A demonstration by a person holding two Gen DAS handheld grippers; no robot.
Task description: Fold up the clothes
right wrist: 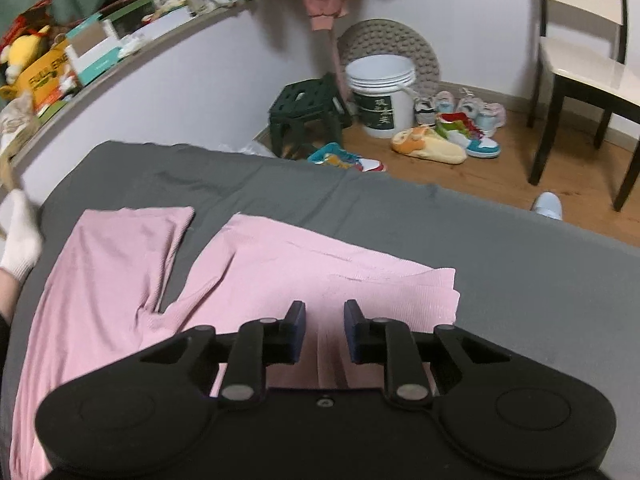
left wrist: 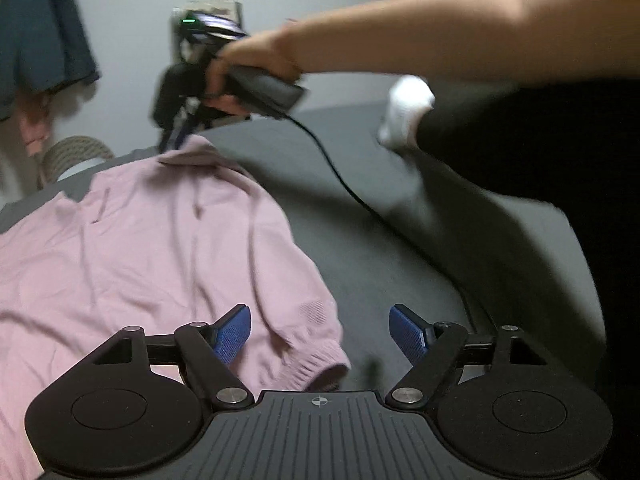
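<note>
A pink top point(right wrist: 280, 264) lies on the grey bed point(right wrist: 520, 264). Left tongs point(left wrist: 320, 332) are spread wide over its cuff point(left wrist: 320, 368). Right tongs point(right wrist: 325, 328) are parted, pinching nothing.

Dim indoor light, motion blur, dark fisheye corners, soft shadows

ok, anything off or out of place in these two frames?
Mostly clutter. Shoes and slippers lie scattered on the wooden floor by the white bucket. The pink garment lies rumpled on the grey bed sheet, one sleeve cuff bunched below the open left tongs. Nothing looks spilled or damaged.
</note>
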